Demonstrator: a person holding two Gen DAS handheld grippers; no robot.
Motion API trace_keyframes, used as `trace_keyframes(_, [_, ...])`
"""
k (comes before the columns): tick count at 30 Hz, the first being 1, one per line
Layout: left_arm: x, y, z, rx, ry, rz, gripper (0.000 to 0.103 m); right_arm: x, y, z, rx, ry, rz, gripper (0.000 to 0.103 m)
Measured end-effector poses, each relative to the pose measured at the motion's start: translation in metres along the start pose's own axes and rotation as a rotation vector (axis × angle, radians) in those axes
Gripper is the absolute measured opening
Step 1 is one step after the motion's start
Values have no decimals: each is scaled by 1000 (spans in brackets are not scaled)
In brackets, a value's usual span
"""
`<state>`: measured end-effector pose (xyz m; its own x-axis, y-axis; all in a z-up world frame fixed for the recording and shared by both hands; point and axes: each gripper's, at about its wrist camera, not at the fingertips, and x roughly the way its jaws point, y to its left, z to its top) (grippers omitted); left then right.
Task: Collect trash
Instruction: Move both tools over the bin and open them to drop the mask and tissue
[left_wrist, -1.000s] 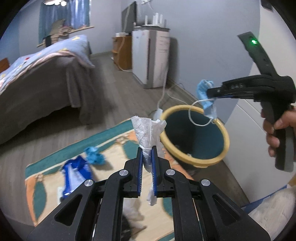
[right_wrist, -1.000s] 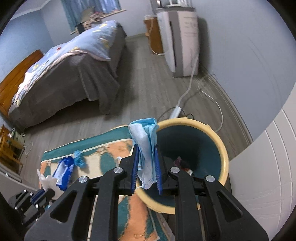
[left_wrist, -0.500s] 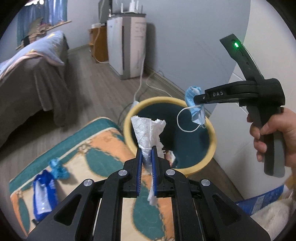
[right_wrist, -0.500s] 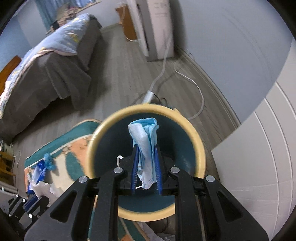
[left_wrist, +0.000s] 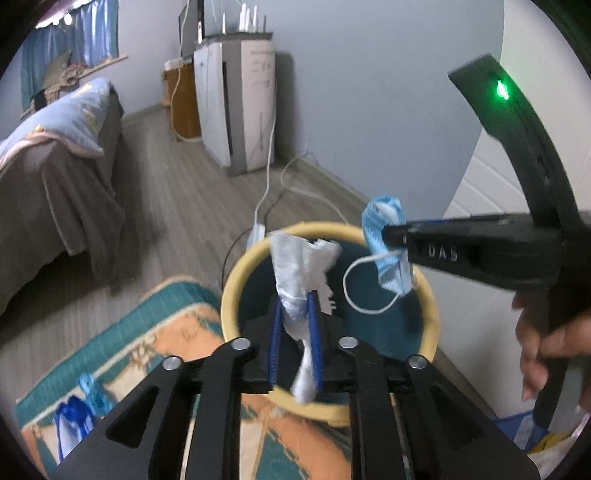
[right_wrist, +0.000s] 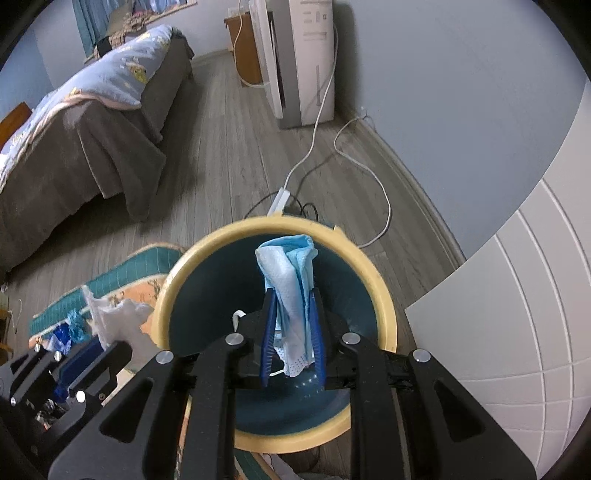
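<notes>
Right gripper (right_wrist: 291, 325) level above bin (right_wrist: 373, 273), clamping mask (right_wrist: 291, 280)

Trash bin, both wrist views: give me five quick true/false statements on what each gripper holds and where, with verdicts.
1. The right gripper is shut on a blue face mask. True.
2. The left gripper is empty. False: it is shut on a white crumpled plastic wrapper.
3. The face mask hangs over the open trash bin. True.
4. The trash bin has a red rim. False: the rim is yellow, the inside teal.
5. Blue litter lies on the rug. True.
</notes>
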<state>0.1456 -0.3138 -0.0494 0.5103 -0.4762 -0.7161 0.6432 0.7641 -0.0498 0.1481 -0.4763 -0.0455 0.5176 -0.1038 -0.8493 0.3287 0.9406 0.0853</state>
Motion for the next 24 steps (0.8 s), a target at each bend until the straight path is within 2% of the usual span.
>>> trace_keyframes(1, [-3,0,1,0,-10,3,29,-1,-1,1,4,-7,-2,25])
trace_keyframes(2, [-4,1,2,-1,-16,6,44,-2,-2,1,8,-12,-4,30])
trace_keyframes(3, [-6,4,2,-11,-26,2,53,-1,-2,1,10,-12,-4,35])
trace_keyframes(5, [-6,4,-1,-14,-28,1,57,-1,1,1,9,-11,-2,49])
trace_keyframes(6, [-7,5,-4,-11,-29,14,62,-1,2,2,8,-13,-1,53])
trace_keyframes(7, [-6,6,-4,-11,-30,17,66,-2,3,2,8,-15,-1,63])
trace_keyframes(8, [-7,7,-5,-13,-33,18,75,-3,4,3,7,-19,0,75])
trace_keyframes(9, [-11,9,-8,-18,-46,17,84,-5,5,3,8,-27,12,81])
trace_keyframes(11, [-16,12,-11,-25,-63,40,94,-9,6,4,10,-41,23,91])
trace_keyframes(14, [-21,18,-14,-42,-60,48,95,-13,9,5,5,-52,20,97])
trace_keyframes(20, [-46,32,-27,-51,-58,81,96,-18,25,4,-38,-58,-3,97])
trace_keyframes(24, [-77,49,-38,-67,-69,107,96,-29,42,1,-73,-81,-17,97])
